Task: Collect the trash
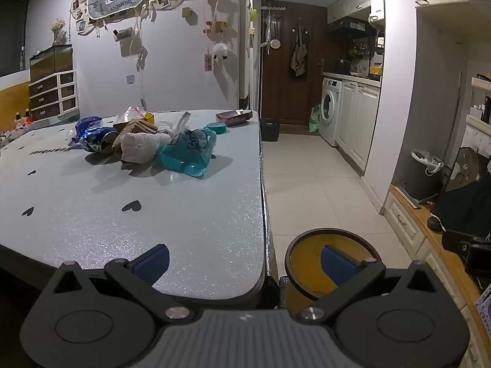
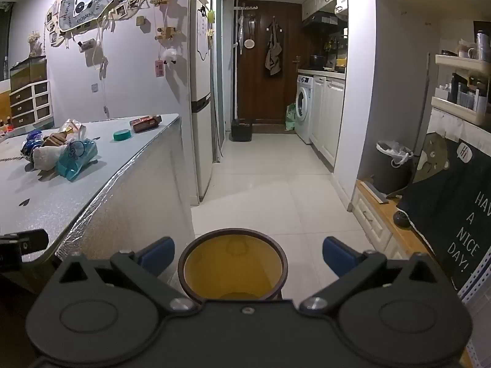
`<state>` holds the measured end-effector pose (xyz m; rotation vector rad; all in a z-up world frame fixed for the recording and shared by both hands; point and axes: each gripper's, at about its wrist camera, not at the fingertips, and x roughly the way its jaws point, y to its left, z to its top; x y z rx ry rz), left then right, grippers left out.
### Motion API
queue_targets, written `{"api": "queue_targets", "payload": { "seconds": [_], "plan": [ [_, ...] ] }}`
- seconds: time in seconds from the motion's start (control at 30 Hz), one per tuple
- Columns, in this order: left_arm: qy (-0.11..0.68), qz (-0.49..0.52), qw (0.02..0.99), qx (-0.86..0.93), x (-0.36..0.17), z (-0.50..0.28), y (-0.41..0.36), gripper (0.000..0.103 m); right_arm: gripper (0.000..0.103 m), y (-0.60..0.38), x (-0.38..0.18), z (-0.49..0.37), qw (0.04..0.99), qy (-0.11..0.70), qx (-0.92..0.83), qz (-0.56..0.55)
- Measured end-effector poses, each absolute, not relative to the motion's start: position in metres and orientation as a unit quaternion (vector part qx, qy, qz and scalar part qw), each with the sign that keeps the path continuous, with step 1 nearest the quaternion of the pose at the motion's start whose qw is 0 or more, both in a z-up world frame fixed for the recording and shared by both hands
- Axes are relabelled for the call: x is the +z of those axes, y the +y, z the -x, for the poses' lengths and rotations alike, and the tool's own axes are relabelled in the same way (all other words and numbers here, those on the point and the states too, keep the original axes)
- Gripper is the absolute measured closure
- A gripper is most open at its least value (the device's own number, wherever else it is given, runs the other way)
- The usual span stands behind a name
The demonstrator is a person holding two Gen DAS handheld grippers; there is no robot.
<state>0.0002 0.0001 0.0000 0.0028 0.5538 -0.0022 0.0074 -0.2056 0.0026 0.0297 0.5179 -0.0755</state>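
Observation:
A heap of trash lies far back on the grey table [image 1: 184, 230]: a crushed teal plastic bottle [image 1: 188, 150], a crumpled white wad [image 1: 139, 147], a blue can [image 1: 99, 141], brown cardboard pieces [image 1: 138, 127]. A teal lid [image 1: 216, 128] and a dark red packet [image 1: 233, 117] lie behind it. A yellow bin with a dark rim [image 2: 233, 263] stands on the floor at the table's near corner. My left gripper [image 1: 245, 257] is open over the table's near edge, nothing in it. My right gripper [image 2: 248, 256] is open above the bin, nothing in it. The heap [image 2: 61, 153] shows at left in the right wrist view.
A tiled floor [image 2: 270, 190] runs toward a brown door [image 2: 267, 61]. A fridge [image 2: 201, 107] stands beyond the table. A washing machine [image 2: 303, 107] and white cabinets line the right. A lined grey bin [image 2: 394, 165] sits on a low wooden bench. A small black bin [image 2: 241, 129] stands by the door.

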Motion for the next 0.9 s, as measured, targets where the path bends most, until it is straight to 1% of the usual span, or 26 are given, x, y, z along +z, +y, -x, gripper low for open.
{"api": "queue_targets", "payload": {
  "seconds": [0.9],
  "plan": [
    [0.272,-0.001,0.962,-0.001,0.0006,0.0016,0.0011,0.000,0.000,-0.2056,0.0047,-0.0061,0.966,0.254,-0.039,-0.011]
  ]
}}
